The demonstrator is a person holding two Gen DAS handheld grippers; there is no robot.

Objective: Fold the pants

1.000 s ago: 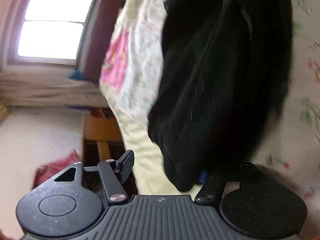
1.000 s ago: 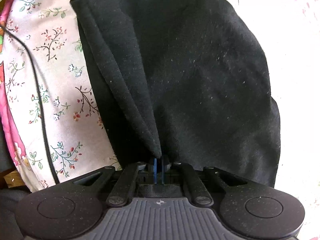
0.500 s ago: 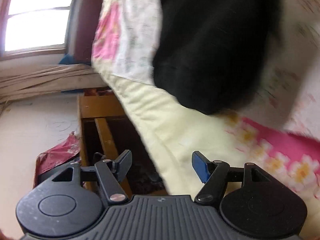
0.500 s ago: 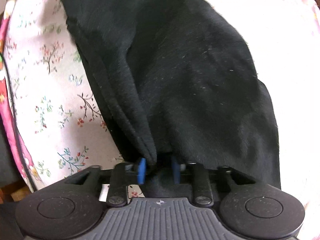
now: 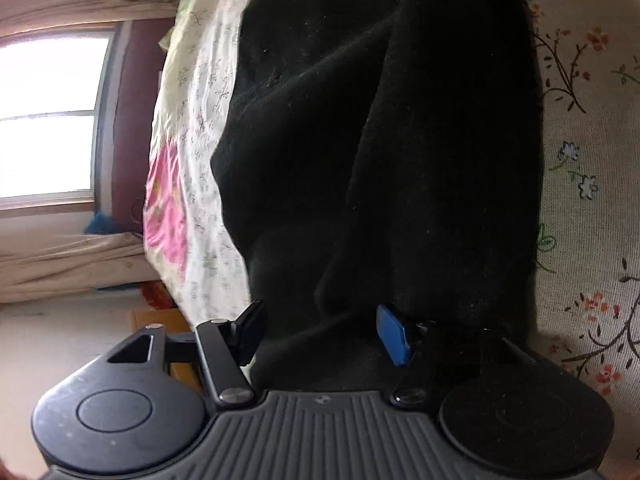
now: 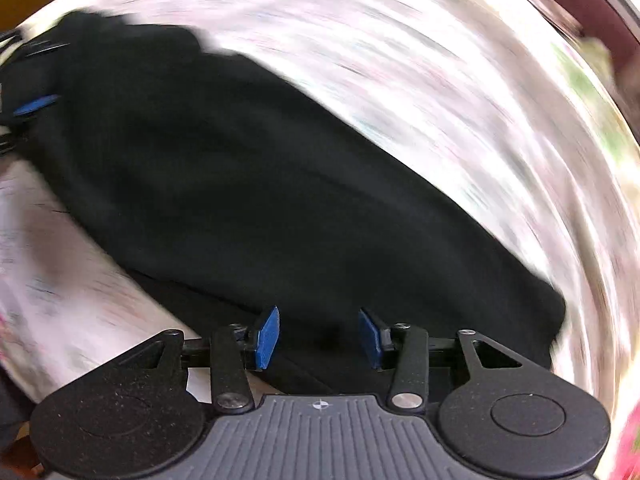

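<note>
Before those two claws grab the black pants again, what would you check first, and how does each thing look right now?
1. Left claw open: ok, its jaws stand apart.
2. Cloth between the left jaws: ok, a fold of the black pants sits in the gap, not yet pinched.
3. Right claw open: ok, blue pads apart, pants cloth seen between them.
4. Right view steady: not ok, it is smeared by motion.
5. Pants resting on the floral bedspread: ok.
6. Pants lying smooth: not ok, the left view shows deep ridges and folds.
</note>
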